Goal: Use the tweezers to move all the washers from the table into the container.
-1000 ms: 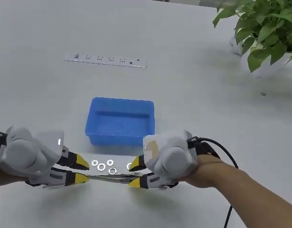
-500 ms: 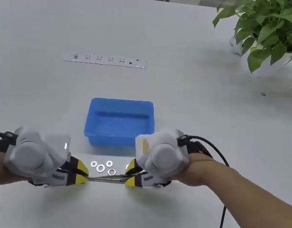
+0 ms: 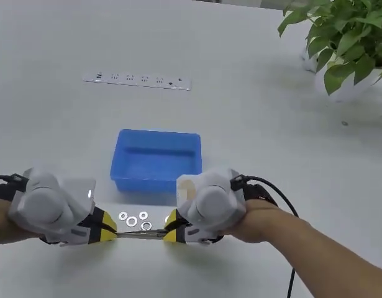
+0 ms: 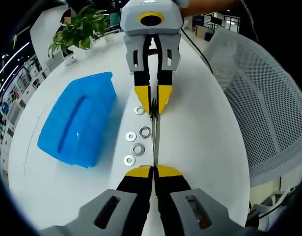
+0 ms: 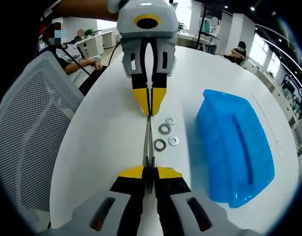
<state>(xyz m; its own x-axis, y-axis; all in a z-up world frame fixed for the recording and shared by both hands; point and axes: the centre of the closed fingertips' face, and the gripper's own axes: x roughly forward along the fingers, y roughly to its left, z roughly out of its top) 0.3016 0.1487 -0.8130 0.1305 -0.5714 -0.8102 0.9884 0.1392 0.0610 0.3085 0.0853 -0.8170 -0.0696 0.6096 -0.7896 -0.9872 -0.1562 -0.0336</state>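
Thin metal tweezers (image 3: 141, 234) lie on the white table, held at both ends. My left gripper (image 3: 105, 226) is shut on one end and my right gripper (image 3: 172, 227) is shut on the other, tips facing each other. In the left gripper view my jaws (image 4: 153, 172) pinch the tweezers (image 4: 155, 142), with the right gripper (image 4: 152, 103) opposite. The right gripper view mirrors this: my gripper (image 5: 147, 172), tweezers (image 5: 148, 142), left gripper (image 5: 149, 104). Several steel washers (image 3: 133, 220) (image 4: 138, 148) (image 5: 164, 129) lie just beside the tweezers. The blue container (image 3: 156, 158) (image 4: 79, 120) (image 5: 234, 147) stands behind them.
A white power strip (image 3: 138, 80) lies further back on the table. A potted plant (image 3: 346, 43) stands at the far right. A cable (image 3: 284, 198) trails from the right gripper. A mesh chair (image 4: 259, 98) sits past the table's near edge.
Both grippers have slid closer together along the tweezers and their jaws, open a second ago, have shut on them. The washers and container have not moved.
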